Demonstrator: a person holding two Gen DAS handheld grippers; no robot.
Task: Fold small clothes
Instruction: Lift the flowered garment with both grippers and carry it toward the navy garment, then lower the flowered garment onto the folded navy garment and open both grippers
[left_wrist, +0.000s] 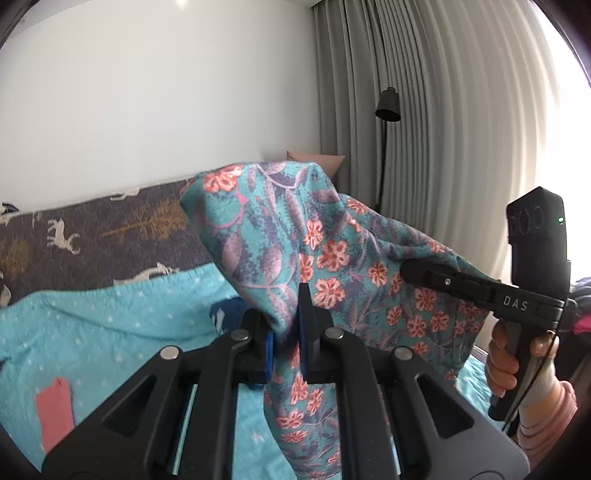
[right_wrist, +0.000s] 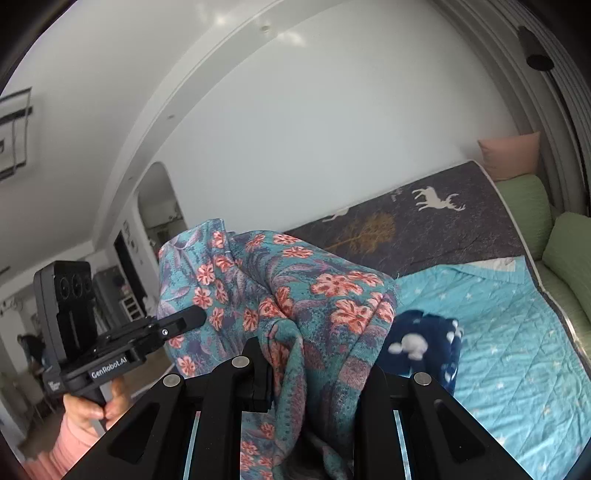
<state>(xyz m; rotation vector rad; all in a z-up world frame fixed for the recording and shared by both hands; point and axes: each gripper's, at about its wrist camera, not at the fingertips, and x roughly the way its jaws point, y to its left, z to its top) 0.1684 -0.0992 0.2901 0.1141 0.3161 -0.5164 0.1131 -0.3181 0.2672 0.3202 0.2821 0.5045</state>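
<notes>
Closest to the left wrist camera, the left hand-held gripper (left_wrist: 286, 332) has its two blue-padded fingers (left_wrist: 304, 332) drawn narrow and pinching a bunched fold of a teal floral garment (left_wrist: 325, 258), a thin fabric printed with coral flowers and mauve leaves. The cloth hangs in the air, draping below the jaws and rising into a peak above them. From the right wrist camera, the right hand-held gripper (right_wrist: 295, 365) likewise clamps narrow on the same garment (right_wrist: 295, 288), whose folds spill over and hide its right finger. Each camera sees the other tool off to the side: a bare hand (left_wrist: 506, 362) in a pink ribbed sleeve (left_wrist: 546, 424) grips the right tool's black handle, and a second hand (right_wrist: 92, 406) holds the left tool's handle. The cloth stretches between the two grippers, held up clear of the bed. Beneath and behind it lies a turquoise quilt (right_wrist: 498, 332) dotted with small white stars, with a dark blue printed garment (right_wrist: 432, 343) lying on it and a pink piece of clothing (left_wrist: 55, 413) on the quilt at the left. Beyond the quilt spreads a dark grey bedspread (right_wrist: 443, 229) patterned with white deer and golden trees. Farther off are green cushions (right_wrist: 528, 206), a pink pillow (right_wrist: 509, 151), a black floor lamp (left_wrist: 388, 107), grey curtains (left_wrist: 424, 129) and a white wall (left_wrist: 166, 110).
</notes>
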